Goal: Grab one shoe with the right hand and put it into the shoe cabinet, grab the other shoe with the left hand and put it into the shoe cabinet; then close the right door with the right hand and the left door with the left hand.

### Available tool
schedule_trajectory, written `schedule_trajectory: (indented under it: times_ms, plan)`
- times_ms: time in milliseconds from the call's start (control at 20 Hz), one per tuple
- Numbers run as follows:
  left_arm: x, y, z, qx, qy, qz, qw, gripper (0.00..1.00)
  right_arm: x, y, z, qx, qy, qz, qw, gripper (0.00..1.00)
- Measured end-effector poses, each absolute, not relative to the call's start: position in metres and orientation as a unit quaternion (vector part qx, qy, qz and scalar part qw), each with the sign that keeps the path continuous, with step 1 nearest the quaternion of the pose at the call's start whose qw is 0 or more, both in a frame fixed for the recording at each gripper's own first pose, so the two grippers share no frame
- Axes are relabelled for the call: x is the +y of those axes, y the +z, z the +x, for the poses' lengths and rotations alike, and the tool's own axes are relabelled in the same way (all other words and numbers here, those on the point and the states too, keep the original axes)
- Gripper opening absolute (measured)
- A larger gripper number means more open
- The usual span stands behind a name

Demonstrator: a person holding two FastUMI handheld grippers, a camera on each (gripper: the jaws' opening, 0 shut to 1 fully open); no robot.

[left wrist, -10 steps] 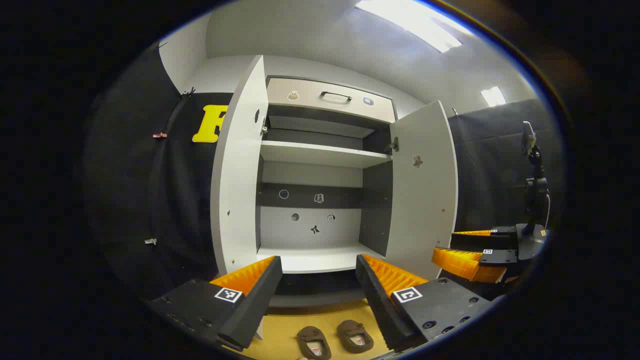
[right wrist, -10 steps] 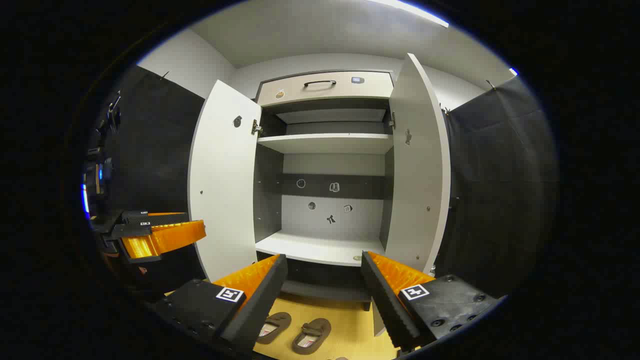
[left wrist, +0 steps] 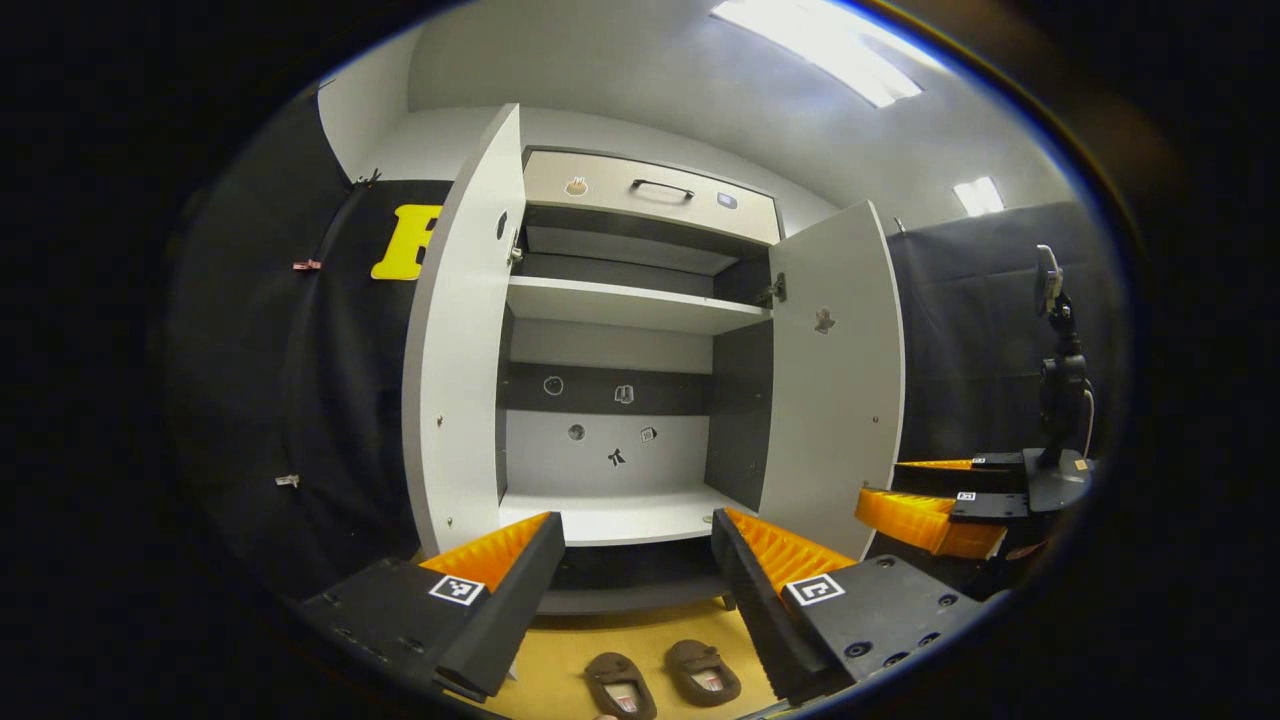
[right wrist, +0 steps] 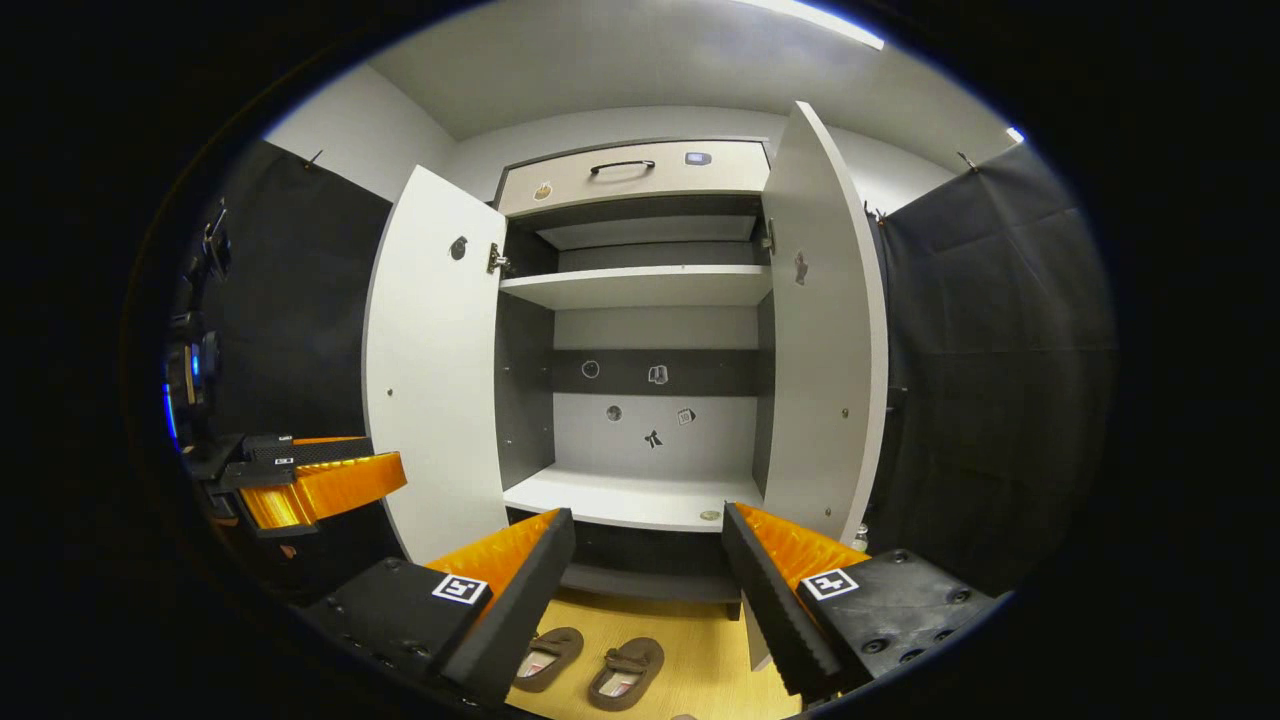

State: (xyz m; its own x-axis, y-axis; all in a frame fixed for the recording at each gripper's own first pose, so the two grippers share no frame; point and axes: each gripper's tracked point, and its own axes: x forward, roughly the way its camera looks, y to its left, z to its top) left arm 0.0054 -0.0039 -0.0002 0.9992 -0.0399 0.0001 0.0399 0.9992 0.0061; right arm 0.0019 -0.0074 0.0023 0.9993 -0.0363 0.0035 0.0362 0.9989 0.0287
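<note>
Straight ahead of both my tongs stands the cabinet (left wrist: 620, 520), one piece with two doors, both swung wide: the left door (left wrist: 455, 350) and the right door (left wrist: 835, 370). Above the opening sits one drawer (left wrist: 650, 195); inside I count two shelves, upper and lower, and both look bare apart from a small round thing I cannot make out near the lower shelf's front edge.

Below and just beyond my fingers, on the floor (right wrist: 700, 650) in front of the cabinet, lie two shoes side by side, toes toward the cabinet: the left shoe (left wrist: 620, 685) and the right shoe (left wrist: 703, 670). Neither is touched.

My left tongs (left wrist: 638, 590) hang apart with nothing between them. My right tongs (right wrist: 648, 590) are apart too and hold nothing; from the left they show off to my right, level with the lower shelf.

By my reckoning nothing is done yet. Both shoes are left to pick up and shelve, right one first, then both doors to close. I judge the next move is a dip of the right tongs down to a shoe.
</note>
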Motion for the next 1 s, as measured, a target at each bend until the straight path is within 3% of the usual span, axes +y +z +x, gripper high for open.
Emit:
schedule_trajectory:
  times_ms: [550,1000]
  plan:
    - [0.003,-0.009,0.01,0.009,-0.032,0.005,0.999,0.94,0.002,-0.017,0.009,0.021,-0.024,0.031,0.999,0.98]
    - [0.022,-0.026,0.018,0.013,-0.051,0.001,0.999,0.94,0.024,-0.086,0.026,0.086,-0.033,0.028,0.995,0.98]
